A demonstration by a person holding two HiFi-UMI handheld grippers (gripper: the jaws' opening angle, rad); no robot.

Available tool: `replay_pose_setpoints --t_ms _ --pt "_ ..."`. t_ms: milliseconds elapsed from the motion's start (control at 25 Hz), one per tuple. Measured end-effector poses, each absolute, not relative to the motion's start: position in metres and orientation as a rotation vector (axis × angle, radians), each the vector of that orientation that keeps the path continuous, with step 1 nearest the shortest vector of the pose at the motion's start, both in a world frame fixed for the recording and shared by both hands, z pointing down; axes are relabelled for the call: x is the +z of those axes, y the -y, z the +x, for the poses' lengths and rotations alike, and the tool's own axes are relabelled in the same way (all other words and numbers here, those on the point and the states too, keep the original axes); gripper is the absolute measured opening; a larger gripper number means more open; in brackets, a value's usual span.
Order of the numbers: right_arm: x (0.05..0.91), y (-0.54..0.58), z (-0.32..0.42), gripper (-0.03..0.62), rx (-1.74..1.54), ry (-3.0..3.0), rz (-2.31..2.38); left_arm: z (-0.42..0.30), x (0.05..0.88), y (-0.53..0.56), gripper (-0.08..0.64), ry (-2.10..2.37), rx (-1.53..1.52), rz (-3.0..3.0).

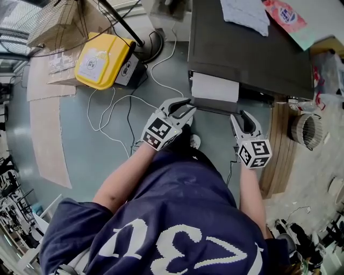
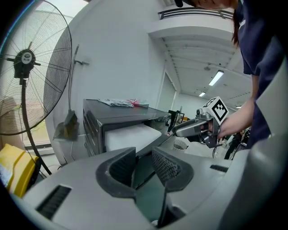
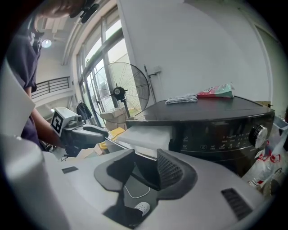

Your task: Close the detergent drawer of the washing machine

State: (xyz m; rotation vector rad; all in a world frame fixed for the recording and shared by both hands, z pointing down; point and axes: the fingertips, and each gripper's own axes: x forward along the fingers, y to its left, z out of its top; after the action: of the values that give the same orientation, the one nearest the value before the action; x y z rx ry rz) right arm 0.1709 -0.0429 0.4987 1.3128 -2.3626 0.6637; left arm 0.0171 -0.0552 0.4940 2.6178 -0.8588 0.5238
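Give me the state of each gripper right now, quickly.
Left gripper: open, jaws apart at the detergent drawer's front, clamping nothing.
Right gripper: open, holding nothing.

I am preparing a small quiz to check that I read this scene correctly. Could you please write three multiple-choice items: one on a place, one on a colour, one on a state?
1. Where does the crumpled white cloth lie?
A. on top of the dark grey washing machine
B. hung on the fan
C. in a basket

2. What colour is the plastic case on the grey floor?
A. blue
B. yellow
C. red

3. How does the white detergent drawer with the dark front stand?
A. fully shut
B. pulled out
C. taken off

Answers:
1 A: the head view shows it on the machine's top, near a pink packet.
2 B: it is bright yellow.
3 B: its white inside juts out of the machine's front.
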Motion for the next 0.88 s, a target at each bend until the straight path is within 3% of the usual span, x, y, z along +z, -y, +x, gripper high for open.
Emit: replay_pose_setpoints --t_ms 880 --pt "0.498 0.096 0.168 0.173 0.638 2.335 1.342 0.015 0.494 0.109 0.123 0.823 0.55 2.656"
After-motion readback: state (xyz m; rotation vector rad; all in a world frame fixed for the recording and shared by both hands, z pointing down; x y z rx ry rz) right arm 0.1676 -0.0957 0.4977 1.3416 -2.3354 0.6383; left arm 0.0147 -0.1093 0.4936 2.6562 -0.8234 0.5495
